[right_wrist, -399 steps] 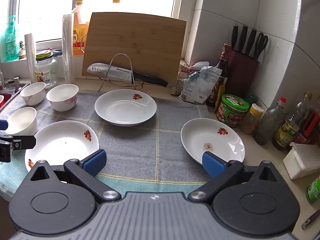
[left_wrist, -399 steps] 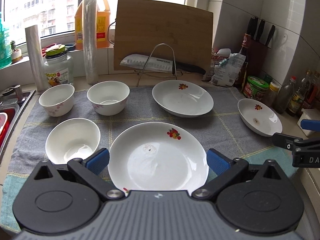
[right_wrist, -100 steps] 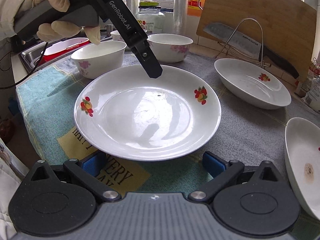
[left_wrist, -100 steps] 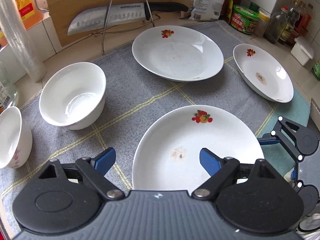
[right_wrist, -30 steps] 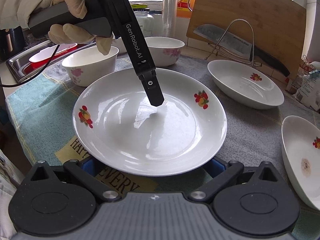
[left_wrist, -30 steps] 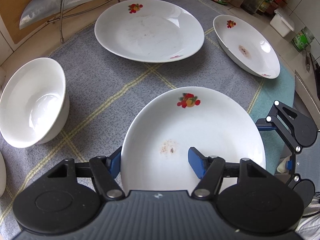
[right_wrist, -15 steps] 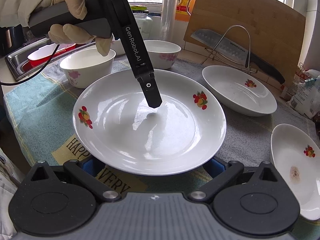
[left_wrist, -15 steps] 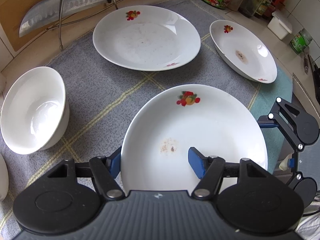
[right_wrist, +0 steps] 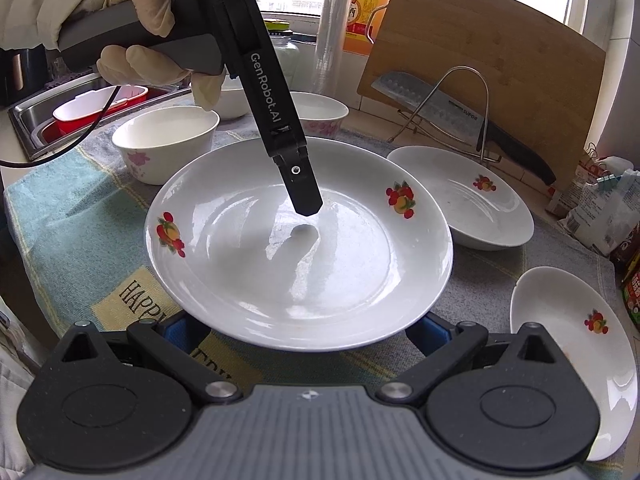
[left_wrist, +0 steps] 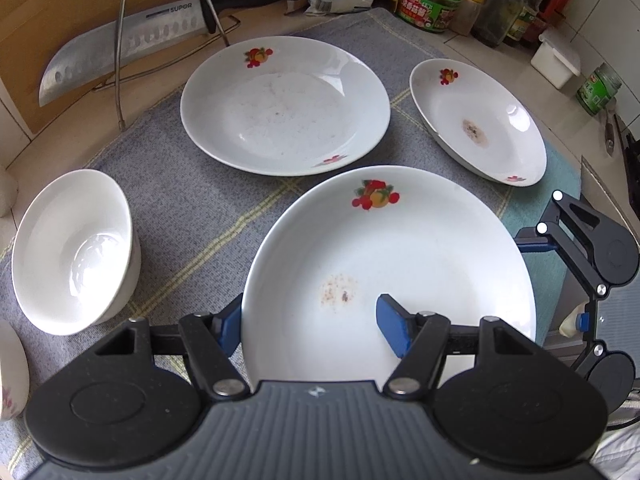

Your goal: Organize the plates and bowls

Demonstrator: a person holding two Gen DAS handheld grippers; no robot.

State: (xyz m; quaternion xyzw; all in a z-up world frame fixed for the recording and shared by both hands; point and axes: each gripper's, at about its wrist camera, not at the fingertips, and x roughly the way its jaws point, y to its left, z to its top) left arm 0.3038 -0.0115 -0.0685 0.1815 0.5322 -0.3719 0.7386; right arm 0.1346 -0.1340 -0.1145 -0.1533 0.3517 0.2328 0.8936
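The left gripper (left_wrist: 310, 322) has its fingers (left_wrist: 394, 330) pinching the near rim of the big plate (left_wrist: 400, 248), one blue pad inside the dish and the other under its outer edge. That plate, with a fruit print and a small brownish stain, sits at the front of the grey cloth (left_wrist: 192, 200) covering the surface. The right gripper (right_wrist: 298, 330) has its fingers spread wide, both blue pads tucked under the plate's opposite rim; whether they touch it cannot be told. A gloved hand (right_wrist: 132, 28) holds the left tool from above. Behind lie a second plate (left_wrist: 284, 104) and, further right, a third plate (left_wrist: 476, 120); a white bowl (left_wrist: 72, 252) stands to the left. A knife (left_wrist: 132, 48) rests on a wire rack (left_wrist: 160, 28) against a cutting board (right_wrist: 488, 56).
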